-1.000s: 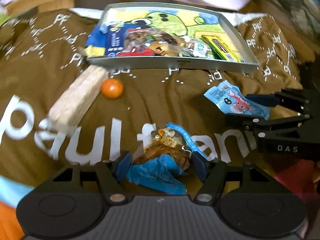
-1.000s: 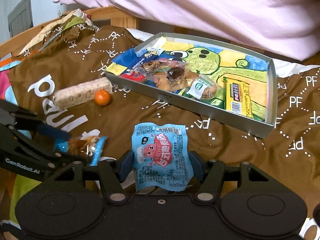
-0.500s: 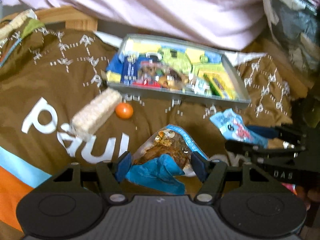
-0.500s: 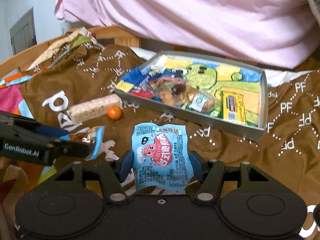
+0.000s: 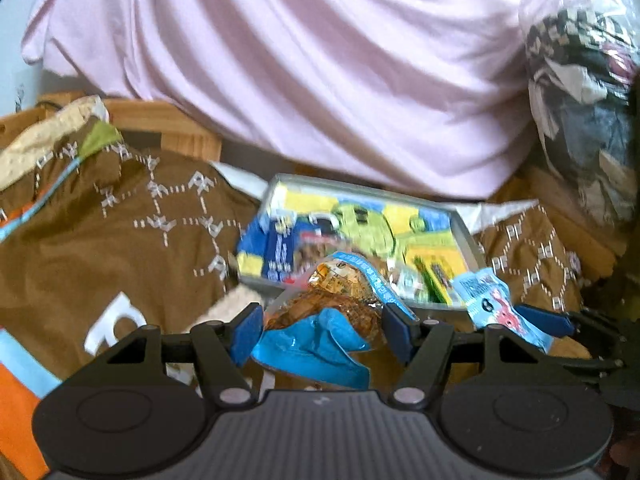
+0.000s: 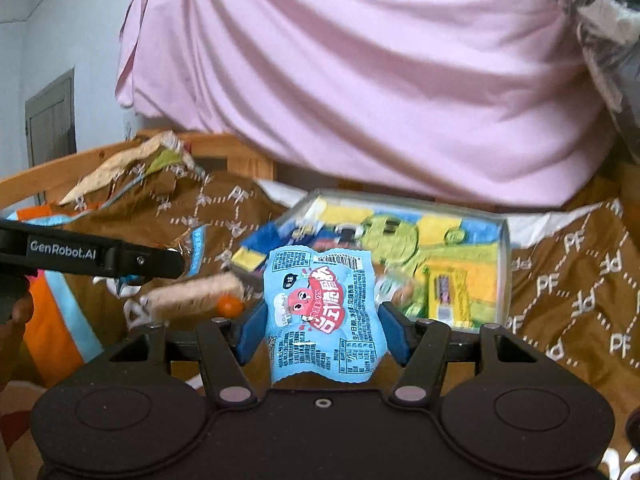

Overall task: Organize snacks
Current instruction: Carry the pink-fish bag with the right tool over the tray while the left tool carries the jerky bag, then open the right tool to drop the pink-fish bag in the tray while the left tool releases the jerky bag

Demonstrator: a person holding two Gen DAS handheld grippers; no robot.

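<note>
Brown bedspread (image 6: 568,272), pink sheet behind. Left claw (image 5: 320,330) clenched on brown-and-blue snack pack (image 5: 332,316); right claw (image 6: 320,334) clenched on light-blue packet (image 6: 322,316). Both are airborne short of the tray (image 6: 502,264) near the bed's far edge. Risks: the crinkly, thin packet slipping from its side pinch; claws colliding over the tray. Versus 1.0 s ago: both packs lifted off the spread and tilted up, tray view lower.
</note>
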